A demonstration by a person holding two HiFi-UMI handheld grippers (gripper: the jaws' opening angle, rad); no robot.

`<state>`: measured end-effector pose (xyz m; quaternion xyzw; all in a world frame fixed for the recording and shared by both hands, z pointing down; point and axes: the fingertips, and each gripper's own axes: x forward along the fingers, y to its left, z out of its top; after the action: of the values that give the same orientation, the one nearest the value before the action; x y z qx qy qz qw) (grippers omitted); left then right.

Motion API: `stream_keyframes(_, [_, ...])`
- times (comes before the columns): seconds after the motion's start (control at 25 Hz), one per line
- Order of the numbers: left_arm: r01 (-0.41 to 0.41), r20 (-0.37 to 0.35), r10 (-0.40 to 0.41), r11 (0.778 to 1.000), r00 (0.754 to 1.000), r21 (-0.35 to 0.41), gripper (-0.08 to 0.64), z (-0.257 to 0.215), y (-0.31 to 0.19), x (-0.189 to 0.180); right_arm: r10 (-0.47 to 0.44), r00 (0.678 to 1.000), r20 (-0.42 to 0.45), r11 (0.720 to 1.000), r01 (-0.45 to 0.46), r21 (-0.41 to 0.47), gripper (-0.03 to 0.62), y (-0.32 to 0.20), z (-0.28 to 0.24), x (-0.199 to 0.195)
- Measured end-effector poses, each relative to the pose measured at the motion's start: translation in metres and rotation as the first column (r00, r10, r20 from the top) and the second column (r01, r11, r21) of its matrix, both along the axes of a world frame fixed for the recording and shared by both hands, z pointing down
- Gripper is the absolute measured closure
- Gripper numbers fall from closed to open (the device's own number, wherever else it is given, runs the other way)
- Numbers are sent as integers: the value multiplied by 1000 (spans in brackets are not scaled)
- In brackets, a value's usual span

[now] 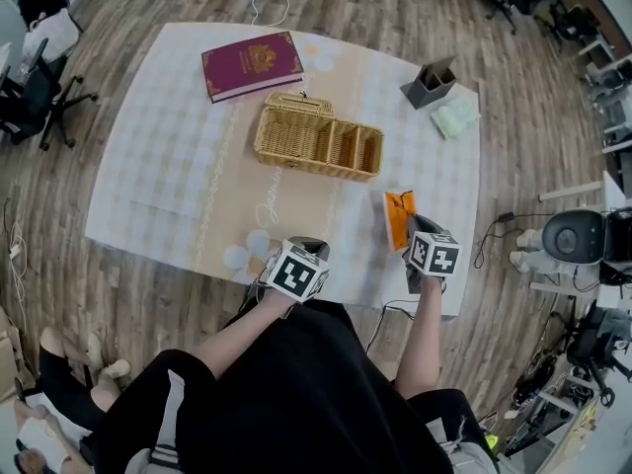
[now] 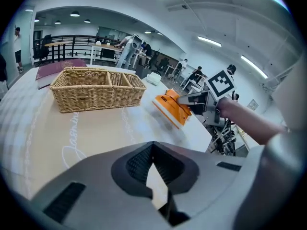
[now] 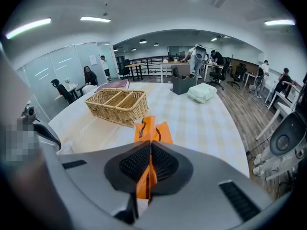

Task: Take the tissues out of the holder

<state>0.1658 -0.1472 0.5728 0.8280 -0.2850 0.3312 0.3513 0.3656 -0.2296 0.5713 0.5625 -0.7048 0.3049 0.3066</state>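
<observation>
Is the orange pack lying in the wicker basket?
No, the right gripper holds the orange pack apart from the wicker basket.

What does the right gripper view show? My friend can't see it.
The right gripper is shut on an orange packet over a checked table. Behind sit a wicker basket, a grey holder and a pale green pack.

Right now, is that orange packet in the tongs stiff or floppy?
Probably floppy: the orange packet creases and folds where the right tongs pinch it. Likely light too: a pinch on one edge seems to carry it whole. Being flat, it shouldn't roll.
</observation>
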Motion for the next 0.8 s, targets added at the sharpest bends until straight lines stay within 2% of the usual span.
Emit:
stream_keyframes(0.56, [107,22,-106,994,994,-14,560,7,0,0,-109,993,-42,990,104,-95,574,-19,32,2])
stream_keyframes(0.8, [120,32,-119,993,992,-22,560,10,6,-5,-98,995,-28,994,97,-45,572,-21,30,-2])
